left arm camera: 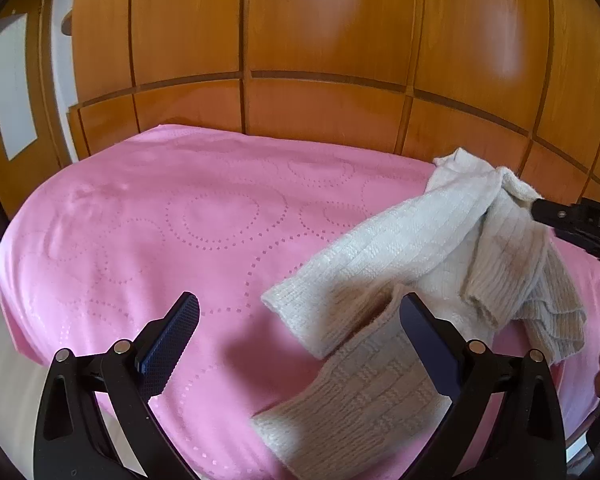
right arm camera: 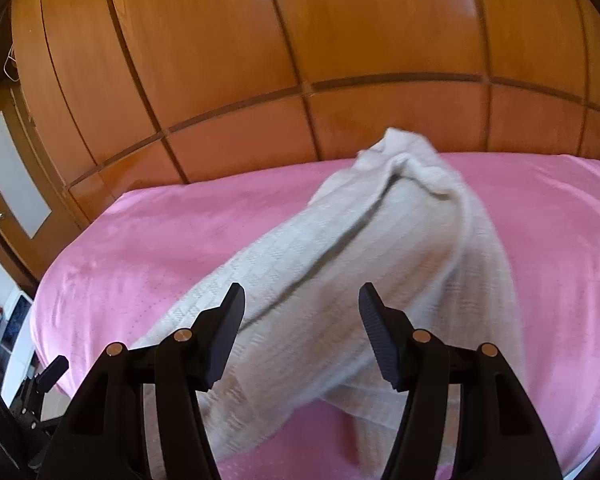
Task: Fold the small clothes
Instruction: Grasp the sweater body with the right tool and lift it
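Both claws tilt downward, jaws apart: left claw [left arm camera: 300, 344], right claw [right arm camera: 302, 328] over the knit garment [left arm camera: 412, 240].

Left tool: my black two-finger left gripper [left arm camera: 300, 312] tilts downward, its blue-padded fingers [left arm camera: 168, 344] spread wide.
Right tool: my black two-finger right gripper [right arm camera: 302, 304] tilts downward, fingers parted, pads pressing on nothing.

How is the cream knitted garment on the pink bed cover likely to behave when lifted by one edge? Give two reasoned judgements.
Probably floppy: the cream knitted garment already bunches and drapes in loose folds over the pink bed cover. Its ribbed cuff hangs limp, so unheld parts would likely sag and trail. The textured knit looks unlikely to slip.
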Demonstrator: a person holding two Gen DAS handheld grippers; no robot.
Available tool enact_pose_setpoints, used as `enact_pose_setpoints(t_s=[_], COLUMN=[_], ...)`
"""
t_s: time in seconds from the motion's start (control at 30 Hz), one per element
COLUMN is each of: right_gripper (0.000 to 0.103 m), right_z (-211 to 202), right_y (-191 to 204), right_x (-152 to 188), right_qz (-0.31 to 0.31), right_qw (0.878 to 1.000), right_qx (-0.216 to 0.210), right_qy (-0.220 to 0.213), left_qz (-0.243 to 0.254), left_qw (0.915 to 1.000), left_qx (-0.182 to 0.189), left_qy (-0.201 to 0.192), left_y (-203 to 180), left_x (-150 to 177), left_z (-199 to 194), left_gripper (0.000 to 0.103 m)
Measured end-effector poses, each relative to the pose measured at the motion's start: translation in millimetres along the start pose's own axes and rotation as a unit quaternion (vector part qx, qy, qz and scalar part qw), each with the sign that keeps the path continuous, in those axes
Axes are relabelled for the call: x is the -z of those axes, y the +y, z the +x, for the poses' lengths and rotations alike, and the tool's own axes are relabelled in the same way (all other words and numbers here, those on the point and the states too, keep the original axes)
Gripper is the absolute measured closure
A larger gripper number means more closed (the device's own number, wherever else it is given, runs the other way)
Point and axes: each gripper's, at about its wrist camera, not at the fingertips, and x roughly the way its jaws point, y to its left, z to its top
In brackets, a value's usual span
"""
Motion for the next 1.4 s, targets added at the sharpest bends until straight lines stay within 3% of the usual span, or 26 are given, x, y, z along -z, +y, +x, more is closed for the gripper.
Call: enact_pose_setpoints(t_s=[0.23, 0.43, 0.47, 0.5, 0.53, 0.73, 0.77, 0.8, 1.0, 1.13, 1.23, 1.27, 1.3, 1.4], right_gripper=[0.046, 0.046, 0.054, 0.069, 0.073, 0.069, 0.051, 0.043, 0.045, 0.050, 0.060, 0.070, 0.089, 0.094], right_z=[46.2, 104.9, 113.2, 118.9, 121.5, 107.0, 102.6, 97.9, 96.8, 113.6, 134.1, 141.2, 145.0, 132.4], right_y=[24.3, 27.3, 28.7, 30.5, 31.6, 16.5, 11.8, 6.9, -2.4, 8.3, 20.8, 24.2, 25.8, 21.1], right_x=[0.9, 2.3, 1.0, -0.1, -1.3, -5.6, -5.0, -3.3, 6.0, -0.5, -5.2, -5.5, -5.9, -17.2], right_qz=[-0.017, 0.004, 0.005, 0.004, 0.003, 0.036, 0.043, 0.047, 0.061, 0.073, 0.066, 0.063, 0.061, 0.068], right_qw=[0.998, 0.992, 0.992, 0.992, 0.992, 0.991, 0.991, 0.991, 0.990, 0.988, 0.987, 0.986, 0.984, 0.981], right_qx=[-0.031, -0.048, -0.046, -0.045, -0.046, -0.070, -0.074, -0.076, -0.080, -0.086, -0.090, -0.094, -0.102, -0.135], right_qy=[0.052, 0.114, 0.119, 0.120, 0.121, 0.108, 0.107, 0.104, 0.103, 0.104, 0.115, 0.125, 0.132, 0.125], left_qz=[-0.035, -0.051, -0.053, -0.054, -0.054, -0.061, -0.064, -0.066, -0.072, -0.064, -0.055, -0.049, -0.044, -0.022], left_qw=[0.9990, 0.9979, 0.9978, 0.9977, 0.9977, 0.9970, 0.9969, 0.9968, 0.9964, 0.9969, 0.9976, 0.9981, 0.9984, 0.9985], left_qx=[-0.023, -0.038, -0.039, -0.040, -0.040, -0.046, -0.045, -0.045, -0.036, -0.032, -0.018, -0.010, -0.004, 0.034], left_qy=[-0.015, -0.012, -0.010, -0.008, -0.007, 0.004, 0.006, 0.007, 0.027, 0.033, 0.037, 0.037, 0.037, 0.036], left_y=[30.1, 51.1, 52.8, 54.5, 56.2, 63.6, 64.4, 65.2, 69.6, 68.0, 65.4, 63.0, 60.7, 50.1], left_x=[-6.7, -8.9, -8.6, -7.8, -7.1, -1.8, -1.4, -0.8, 4.7, 7.8, 10.8, 11.3, 11.7, 12.1], left_z=[-6.2, -4.4, -4.4, -4.3, -4.1, 2.1, 4.3, 5.9, 13.7, 15.2, 14.3, 13.4, 12.7, 8.7], left_gripper=[0.004, 0.004, 0.004, 0.004, 0.004, 0.004, 0.004, 0.004, 0.004, 0.004, 0.004, 0.004, 0.004, 0.004])
